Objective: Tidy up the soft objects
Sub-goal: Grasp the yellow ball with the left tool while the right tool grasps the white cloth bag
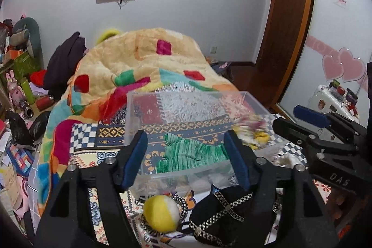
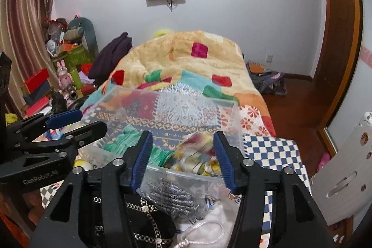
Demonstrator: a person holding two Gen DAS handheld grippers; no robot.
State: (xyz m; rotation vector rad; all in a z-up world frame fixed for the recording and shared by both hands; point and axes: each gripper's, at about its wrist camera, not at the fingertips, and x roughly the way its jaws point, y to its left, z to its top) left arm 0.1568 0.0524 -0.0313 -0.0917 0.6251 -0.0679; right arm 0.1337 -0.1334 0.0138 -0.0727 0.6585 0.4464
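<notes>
A clear plastic box (image 1: 195, 108) sat on the patterned bed cover, at twelve o'clock from both cameras. Inside it lay one green striped knit piece (image 1: 193, 152), flat on the box floor, and one crumpled floral cloth (image 2: 200, 152) in red, yellow and white toward the three o'clock side of the box.

The left hand-held gripper (image 1: 186, 155) had its blue-padded jaws spread, with nothing pressed between them; the knit piece showed in the gap beyond. The right hand-held gripper (image 2: 183, 157) was likewise spread, the floral cloth lying loose between its pads, not pinched.

Outside the box, at six o'clock, the left view showed one yellow-and-white ball (image 1: 161, 213) and one black pouch with gold trim (image 1: 223, 213) just beside it at three o'clock. The right view did not show the whole ball; it showed instead one bag of grey knitted cord (image 2: 172, 196) and one white drawstring pouch (image 2: 209, 231), both hidden from the left camera. The black pouch appeared in both.

A heaped plush blanket (image 2: 186, 62) with coloured squares lay beyond the box at twelve o'clock.
</notes>
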